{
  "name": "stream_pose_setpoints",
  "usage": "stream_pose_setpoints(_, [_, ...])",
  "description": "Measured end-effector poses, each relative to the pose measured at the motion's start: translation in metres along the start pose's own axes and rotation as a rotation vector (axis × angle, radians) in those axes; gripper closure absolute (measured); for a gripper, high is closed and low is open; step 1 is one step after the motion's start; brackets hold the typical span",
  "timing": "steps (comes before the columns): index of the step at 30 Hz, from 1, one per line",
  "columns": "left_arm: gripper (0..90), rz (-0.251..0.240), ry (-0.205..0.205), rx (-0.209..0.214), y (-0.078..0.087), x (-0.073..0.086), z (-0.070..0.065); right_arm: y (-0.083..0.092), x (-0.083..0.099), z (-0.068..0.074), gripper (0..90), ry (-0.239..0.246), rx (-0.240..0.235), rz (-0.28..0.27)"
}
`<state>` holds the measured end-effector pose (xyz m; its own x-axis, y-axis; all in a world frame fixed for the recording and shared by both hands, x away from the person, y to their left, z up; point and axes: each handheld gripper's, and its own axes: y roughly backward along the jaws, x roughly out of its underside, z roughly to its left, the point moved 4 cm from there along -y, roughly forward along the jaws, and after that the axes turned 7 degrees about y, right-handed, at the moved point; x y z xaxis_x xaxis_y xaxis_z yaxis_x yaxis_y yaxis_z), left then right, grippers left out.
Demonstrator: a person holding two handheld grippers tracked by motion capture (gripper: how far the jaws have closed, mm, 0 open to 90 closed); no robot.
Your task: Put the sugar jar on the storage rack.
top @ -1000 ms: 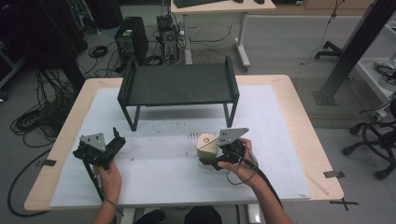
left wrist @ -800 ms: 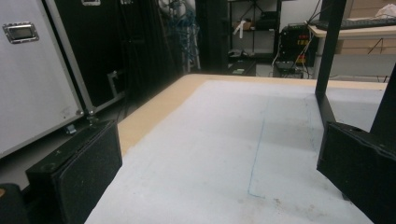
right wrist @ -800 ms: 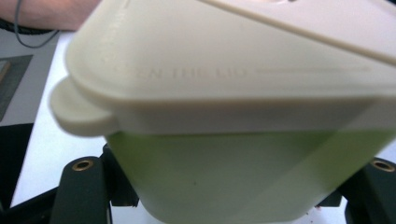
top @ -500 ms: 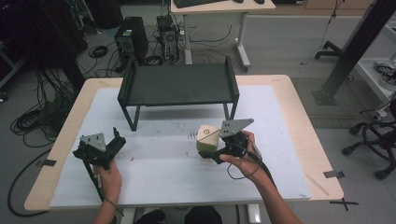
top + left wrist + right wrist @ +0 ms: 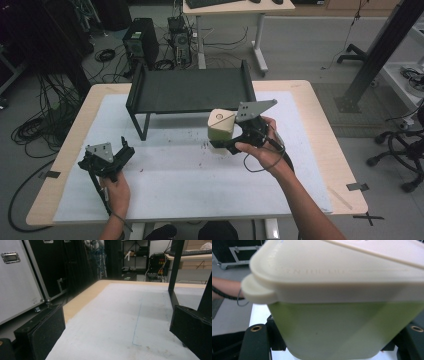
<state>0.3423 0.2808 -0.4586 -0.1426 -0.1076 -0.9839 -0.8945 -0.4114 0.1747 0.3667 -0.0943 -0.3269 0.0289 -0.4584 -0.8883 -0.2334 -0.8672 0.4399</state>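
A pale green container (image 5: 220,128) with a cream lid hangs above the white mat, held by my right gripper (image 5: 231,141), whose jaws are shut on its sides. In the right gripper view the container (image 5: 342,322) sits close up between the two black jaws. My left gripper (image 5: 121,155) rests low over the mat near the table's front left, jaws open and nothing between them. The left gripper view looks along the mat between its two black jaws (image 5: 115,332).
A black metal rack (image 5: 192,90) stands on legs at the back of the table (image 5: 320,115), just behind the container. One rack leg (image 5: 175,277) rises at the right of the left gripper view. Cases, cables and a desk surround the table.
My right gripper has lifted the green container up off the mat. The left gripper has stayed where it was.
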Motion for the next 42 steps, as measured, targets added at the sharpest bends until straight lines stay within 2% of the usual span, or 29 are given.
stream_pose_setpoints(1, [0.2, 0.0, 0.0, 0.001, 0.0, 0.0, 0.0, 0.002, -0.01, -0.004, 29.2, 0.005, 0.002, -0.007])
stream_pose_setpoints(8, [0.2, 0.0, -0.003, 0.002, 0.0, 0.0, 0.0, 0.002, -0.04, -0.023, 29.2, 0.014, 0.012, -0.011])
stream_pose_setpoints(10, [0.2, 0.0, -0.004, 0.002, 0.0, 0.0, -0.001, 0.002, -0.044, -0.026, 29.2, 0.013, 0.014, -0.013])
stream_pose_setpoints(11, [0.2, 0.0, -0.006, 0.003, 0.0, 0.0, -0.001, 0.0, -0.052, -0.032, 29.2, 0.014, 0.019, -0.013])
stream_pose_setpoints(12, [0.2, 0.001, -0.008, 0.003, 0.0, 0.0, -0.001, 0.0, -0.052, -0.032, 29.2, 0.014, 0.019, -0.013])
stream_pose_setpoints(18, [0.2, 0.001, -0.003, 0.004, 0.0, 0.0, -0.001, -0.012, -0.07, -0.055, 29.2, 0.019, 0.037, -0.002])
stream_pose_setpoints(31, [0.2, 0.001, -0.014, 0.006, 0.0, 0.0, -0.001, -0.041, -0.081, -0.089, 29.2, -0.005, 0.066, 0.016])
stream_pose_setpoints(42, [0.2, -0.001, -0.015, 0.006, 0.0, 0.0, -0.002, -0.067, -0.075, -0.112, 29.2, -0.04, 0.078, 0.045])
